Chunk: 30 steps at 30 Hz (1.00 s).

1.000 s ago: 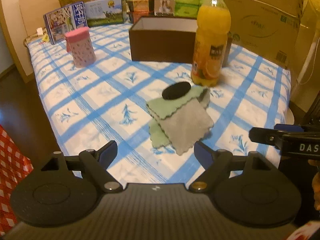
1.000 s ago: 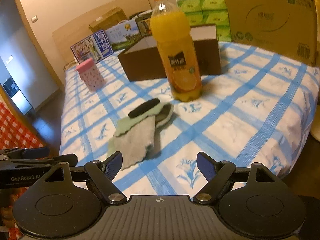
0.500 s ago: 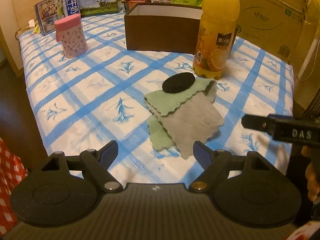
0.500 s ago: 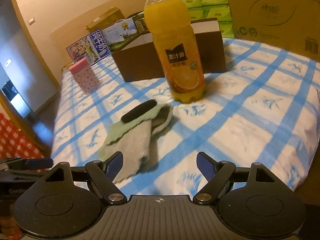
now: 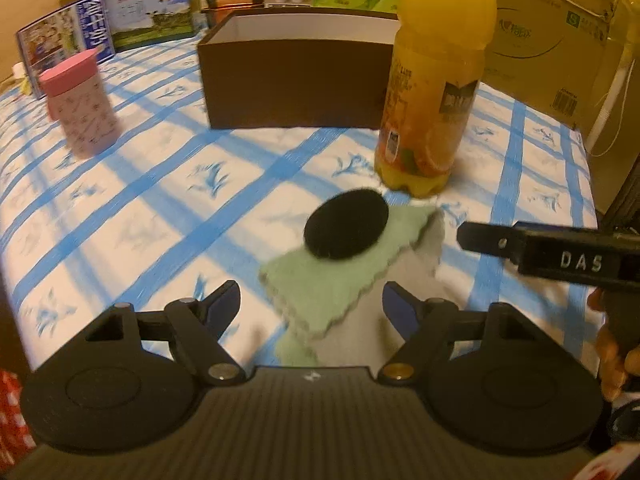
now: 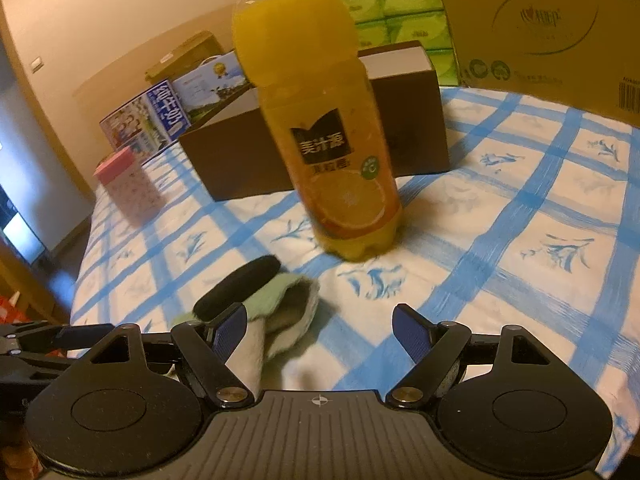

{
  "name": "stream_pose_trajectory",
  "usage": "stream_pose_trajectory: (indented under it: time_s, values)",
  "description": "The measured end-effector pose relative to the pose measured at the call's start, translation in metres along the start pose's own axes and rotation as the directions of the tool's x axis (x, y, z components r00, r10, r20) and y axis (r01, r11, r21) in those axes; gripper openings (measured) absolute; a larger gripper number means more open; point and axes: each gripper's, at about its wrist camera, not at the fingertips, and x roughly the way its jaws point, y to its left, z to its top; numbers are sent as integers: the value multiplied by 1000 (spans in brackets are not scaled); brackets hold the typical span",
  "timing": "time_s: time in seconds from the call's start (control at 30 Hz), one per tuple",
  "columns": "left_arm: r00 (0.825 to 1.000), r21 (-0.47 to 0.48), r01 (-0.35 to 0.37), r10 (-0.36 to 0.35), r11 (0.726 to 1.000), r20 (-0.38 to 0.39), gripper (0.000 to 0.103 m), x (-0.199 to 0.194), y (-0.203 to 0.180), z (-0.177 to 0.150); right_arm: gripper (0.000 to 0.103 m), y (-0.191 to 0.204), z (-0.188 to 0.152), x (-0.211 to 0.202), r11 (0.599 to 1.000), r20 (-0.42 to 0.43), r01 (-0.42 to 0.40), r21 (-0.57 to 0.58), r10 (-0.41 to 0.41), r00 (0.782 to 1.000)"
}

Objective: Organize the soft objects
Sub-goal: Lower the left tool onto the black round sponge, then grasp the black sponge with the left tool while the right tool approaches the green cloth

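Note:
A green cloth [image 5: 340, 276] lies folded over a grey cloth [image 5: 424, 264] on the blue-checked tablecloth, with a flat black oval pad [image 5: 346, 226] on top. My left gripper [image 5: 312, 306] is open just above the cloths' near edge. The pile also shows in the right wrist view, green cloth [image 6: 266, 298], grey cloth [image 6: 292, 322], black pad [image 6: 236, 286]. My right gripper [image 6: 320, 330] is open, its left fingertip at the pile's edge. Its finger [image 5: 520, 240] reaches in from the right in the left wrist view.
An orange juice bottle [image 5: 432, 92] stands right behind the pile, also in the right wrist view [image 6: 324, 136]. An open brown box [image 5: 296, 72] sits behind it. A pink tumbler [image 5: 80, 112] stands at the left. Cardboard cartons [image 5: 548, 40] and printed boxes line the back.
Both grippers have moved forward and lower toward the cloth pile, which now looms larger. Both stay open. The cloths and pad have not moved.

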Motion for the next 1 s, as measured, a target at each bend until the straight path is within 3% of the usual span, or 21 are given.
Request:
stream_pose_trajectory:
  time_s: [0.27, 0.53, 0.57, 0.6, 0.73, 1.0]
  values:
    - [997, -5, 78, -78, 997, -25, 77, 45, 2, 34, 79, -18, 9, 21, 998, 0, 14, 63, -14, 1000]
    - [987, -45, 145, -148, 988, -63, 76, 84, 5, 49, 79, -29, 6, 23, 995, -5, 21, 95, -21, 1000]
    - [984, -59, 160, -164, 985, -67, 74, 88, 7, 49, 79, -30, 6, 23, 995, -6, 22, 97, -22, 1000]
    - [981, -75, 176, -181, 982, -68, 64, 92, 9, 49, 79, -30, 6, 23, 995, -4, 21, 98, -21, 1000]
    - [970, -126, 231, -238, 965, -43, 60, 94, 17, 46, 79, -28, 5, 20, 995, 2, -15, 97, 15, 1000]
    - [996, -153, 87, -83, 984, 35, 59, 49, 40, 26, 79, -8, -1, 29, 989, -22, -122, 89, 125, 992]
